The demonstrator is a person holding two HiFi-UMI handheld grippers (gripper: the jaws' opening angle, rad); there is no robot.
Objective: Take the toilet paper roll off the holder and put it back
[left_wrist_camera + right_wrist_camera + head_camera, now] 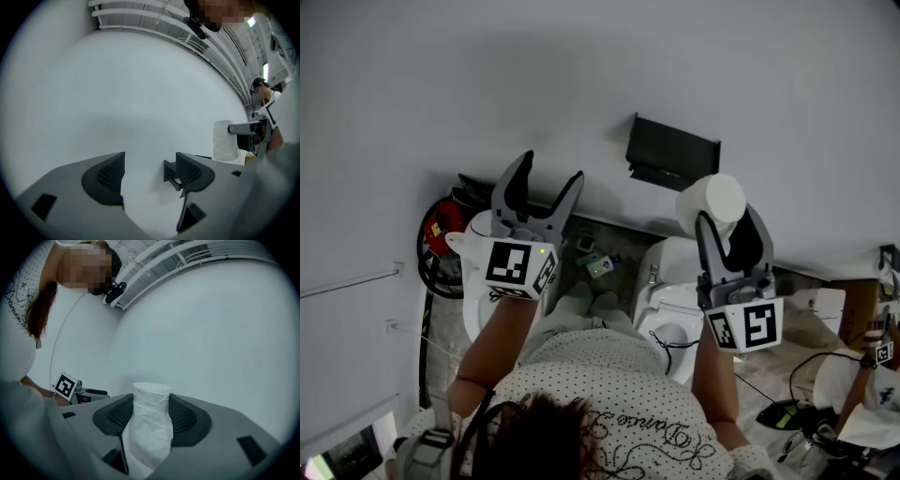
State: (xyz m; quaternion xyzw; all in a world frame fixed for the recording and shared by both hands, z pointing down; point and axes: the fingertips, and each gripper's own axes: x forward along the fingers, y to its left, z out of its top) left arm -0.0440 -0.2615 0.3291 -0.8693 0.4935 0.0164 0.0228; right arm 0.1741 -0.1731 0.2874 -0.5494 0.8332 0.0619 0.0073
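Head view: the left hand-held gripper (550,169), centre left, stands apart and empty. The right hand-held gripper (728,220) clamps the toilet paper roll (712,199) just below-right of the wall holder (672,152).
Left gripper view: jaws apart.
Right gripper view: jaws squeeze the toilet paper roll, lower centre.

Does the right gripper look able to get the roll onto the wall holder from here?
Probably yes. The right gripper grips the roll near the black holder, with nothing between them; the left gripper stands clear, open.

2 grippers — left gripper (551,167), right gripper (727,221), 1 toilet paper roll (712,199), 1 holder (672,153)
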